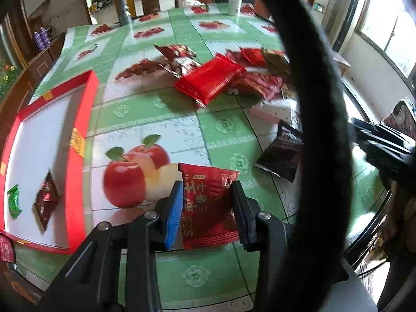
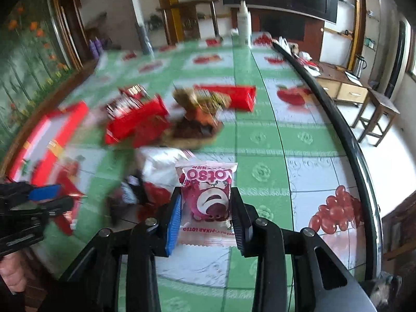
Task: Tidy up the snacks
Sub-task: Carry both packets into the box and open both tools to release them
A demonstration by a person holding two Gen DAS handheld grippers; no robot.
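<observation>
In the left wrist view, the left gripper (image 1: pixel 205 205) pinches a red packet (image 1: pixel 208 205) between its blue pad and black pad, low in the centre of the frame, above the table (image 1: pixel 161 119) with its green fruit-print cloth. At the left edge lies a red tray (image 1: pixel 88 109) with a white floor, holding a green sweet (image 1: pixel 14 200) and a dark red sachet (image 1: pixel 46 202). A loose pile of snacks sits right of the upper centre, led by a big red pack (image 1: pixel 210 78); a dark pouch (image 1: pixel 283 153) lies at mid right. A thick black cable (image 1: pixel 312 78) crosses the right side.

In the right wrist view, the right gripper (image 2: pixel 205 205) grips a pink Lotso packet (image 2: pixel 208 195), fingers narrow against its sides, in the lower centre. The snack pile beyond is blurred. The left gripper's tip shows at the left edge, with a red packet in it.
</observation>
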